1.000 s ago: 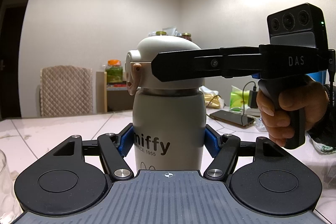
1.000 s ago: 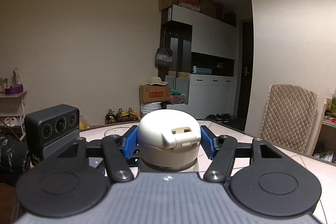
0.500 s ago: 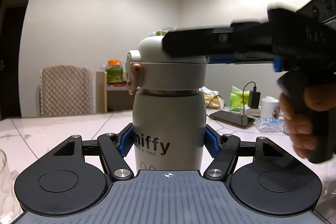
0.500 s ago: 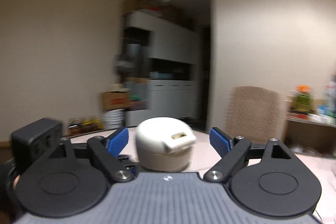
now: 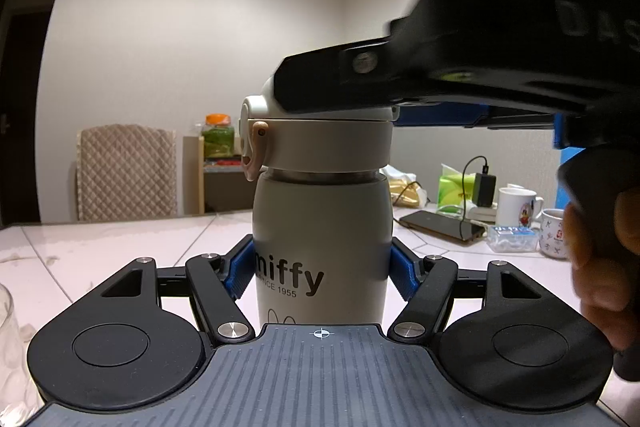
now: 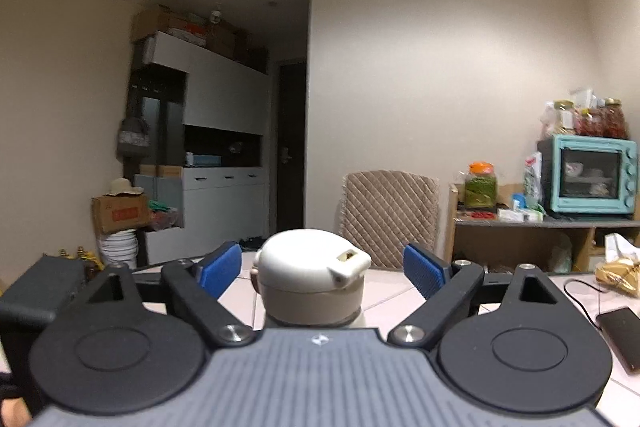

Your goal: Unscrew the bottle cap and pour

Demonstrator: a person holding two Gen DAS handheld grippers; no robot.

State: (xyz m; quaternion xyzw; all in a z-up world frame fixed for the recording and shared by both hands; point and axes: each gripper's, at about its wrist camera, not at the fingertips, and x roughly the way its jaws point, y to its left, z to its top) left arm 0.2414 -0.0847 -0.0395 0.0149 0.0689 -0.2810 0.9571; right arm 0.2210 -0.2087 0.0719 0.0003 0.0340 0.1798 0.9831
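Note:
A white "miffy" bottle (image 5: 320, 235) stands upright on the tiled table (image 5: 120, 239), and my left gripper (image 5: 322, 267) is shut on its body, blue pads pressed to both sides. Its domed white cap (image 5: 320, 143) is on top, with a pink latch at the left. My right gripper (image 6: 322, 265) is level at cap height and stands open. The cap (image 6: 308, 267) sits between its blue pads (image 6: 424, 269) with a gap on each side. In the left wrist view the right gripper's black finger (image 5: 340, 83) crosses in front of the cap's dome.
A person's hand (image 5: 600, 267) holds the right gripper's handle. A clear glass (image 5: 8, 347) is at the left edge. A phone on a charger cable (image 5: 440, 225), mugs (image 5: 516, 205) and a tissue pack sit at the back right. A quilted chair (image 5: 126, 173) stands behind the table.
My right gripper has opened off the cap and swung round it, coming closer to the left camera. The bottle and my left gripper have stayed still.

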